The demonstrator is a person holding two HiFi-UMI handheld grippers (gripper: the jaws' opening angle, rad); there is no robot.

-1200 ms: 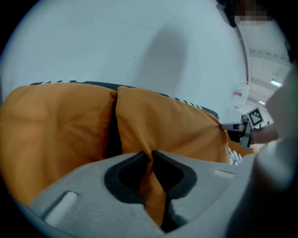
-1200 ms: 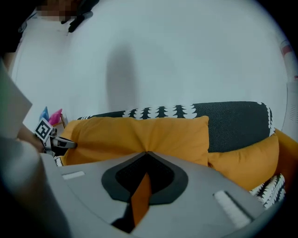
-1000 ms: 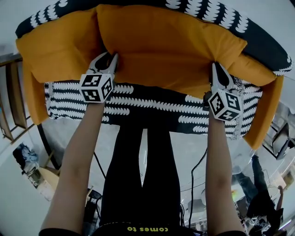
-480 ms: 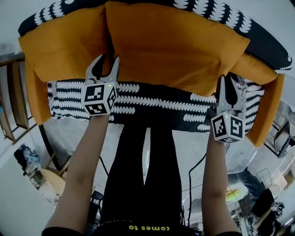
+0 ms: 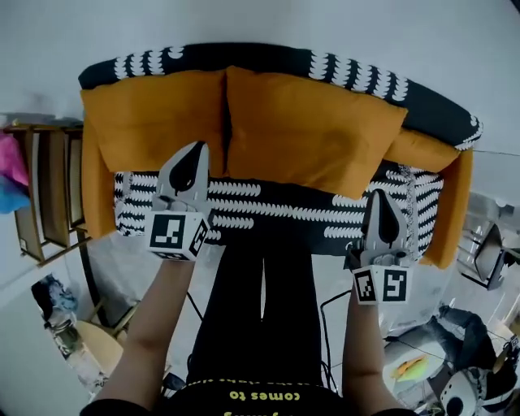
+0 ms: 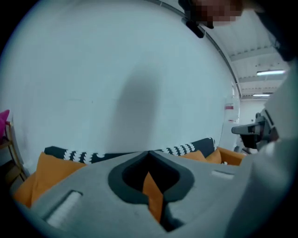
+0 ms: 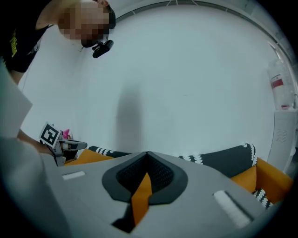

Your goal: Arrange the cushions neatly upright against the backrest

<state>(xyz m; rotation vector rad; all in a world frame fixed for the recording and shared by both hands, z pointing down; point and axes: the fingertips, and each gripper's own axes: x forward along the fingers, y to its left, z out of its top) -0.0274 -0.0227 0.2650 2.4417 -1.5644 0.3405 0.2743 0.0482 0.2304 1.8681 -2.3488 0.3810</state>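
Note:
A black-and-white patterned sofa [image 5: 268,207] carries three orange cushions leaning on its backrest [image 5: 284,58]: a left cushion [image 5: 154,122], a large middle cushion [image 5: 313,134] and a smaller right cushion [image 5: 418,150]. My left gripper [image 5: 195,150] hovers in front of the gap between the left and middle cushions, touching neither. My right gripper [image 5: 382,197] hangs before the seat's right end, clear of the cushions. Both pairs of jaws have just been closing and now stand shut with nothing between them. The left gripper view shows its tips [image 6: 149,152] meeting above the sofa back; the right gripper [image 7: 147,153] looks the same.
A wooden rack [image 5: 45,195] with pink and blue cloth [image 5: 10,171] stands left of the sofa. Orange armrests [image 5: 455,211] close both ends. A white wall [image 5: 268,20] rises behind. Cables and clutter [image 5: 439,366] lie on the floor at lower right, near my legs.
Both grippers let go of the middle cushion's lower edge, drew back from the sofa and rose. Their jaws showed open half a second ago and are now shut.

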